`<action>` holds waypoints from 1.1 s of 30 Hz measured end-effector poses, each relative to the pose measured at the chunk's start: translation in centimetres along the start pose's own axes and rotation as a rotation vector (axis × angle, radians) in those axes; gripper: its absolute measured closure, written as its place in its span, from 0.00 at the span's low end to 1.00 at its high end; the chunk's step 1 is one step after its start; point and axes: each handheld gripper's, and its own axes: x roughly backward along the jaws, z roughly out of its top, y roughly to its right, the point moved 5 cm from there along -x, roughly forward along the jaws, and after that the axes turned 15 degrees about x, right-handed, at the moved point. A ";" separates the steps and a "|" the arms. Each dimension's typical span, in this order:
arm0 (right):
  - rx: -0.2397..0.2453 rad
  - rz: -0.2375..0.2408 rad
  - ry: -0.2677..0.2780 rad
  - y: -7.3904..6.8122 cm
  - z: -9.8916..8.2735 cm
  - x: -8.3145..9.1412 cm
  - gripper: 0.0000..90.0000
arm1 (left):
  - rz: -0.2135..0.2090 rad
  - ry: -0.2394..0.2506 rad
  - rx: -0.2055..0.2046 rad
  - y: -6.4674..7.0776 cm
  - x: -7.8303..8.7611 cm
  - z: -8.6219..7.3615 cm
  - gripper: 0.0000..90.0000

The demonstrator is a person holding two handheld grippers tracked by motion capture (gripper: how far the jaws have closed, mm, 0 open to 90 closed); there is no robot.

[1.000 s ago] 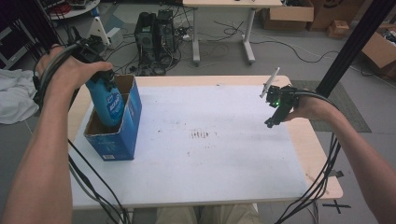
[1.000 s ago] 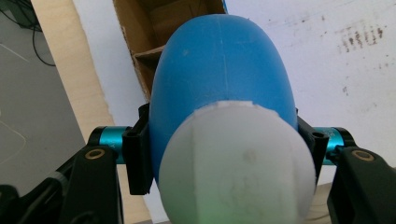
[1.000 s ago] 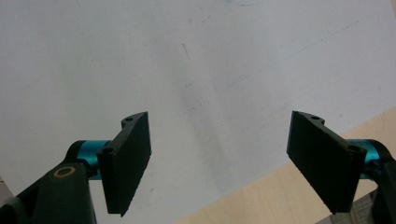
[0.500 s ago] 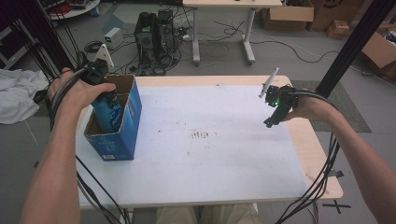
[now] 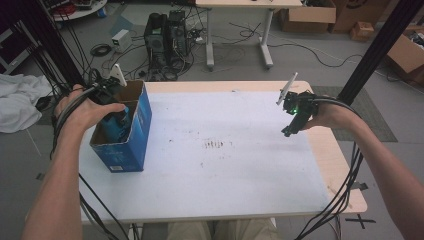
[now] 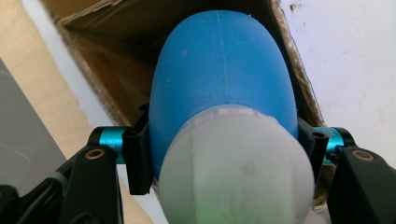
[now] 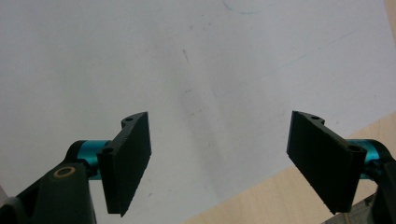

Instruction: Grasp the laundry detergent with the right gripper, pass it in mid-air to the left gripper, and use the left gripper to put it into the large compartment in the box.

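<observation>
Left gripper view: left gripper (image 6: 224, 154) jaws clamp a blue bottle (image 6: 224, 65) with white cap (image 6: 236, 168), lowered into the cardboard box (image 5: 142, 125) at left of the high view. Right gripper (image 7: 219, 158) hovers at right, jaws wide apart, empty, over the white table (image 5: 225, 175).

From above we look forward and down over the table (image 5: 220, 165). Our left gripper camera peers closely into the box (image 6: 116, 56), and our right camera, seemingly higher, faces the same tabletop.
</observation>
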 end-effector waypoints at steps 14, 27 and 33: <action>-0.007 -0.004 -0.002 0.0 -0.2 0.1 0.24 | -0.014 -0.018 -0.121 0.1 -2.0 -0.4 0.42; -0.010 -0.011 -0.004 0.1 -0.2 0.1 0.24 | -0.019 -0.012 -0.172 0.0 -3.2 -0.6 0.42; -0.012 -0.011 -0.006 0.1 -0.2 0.1 0.24 | -0.016 -0.017 -0.203 -0.1 -3.6 -0.7 0.42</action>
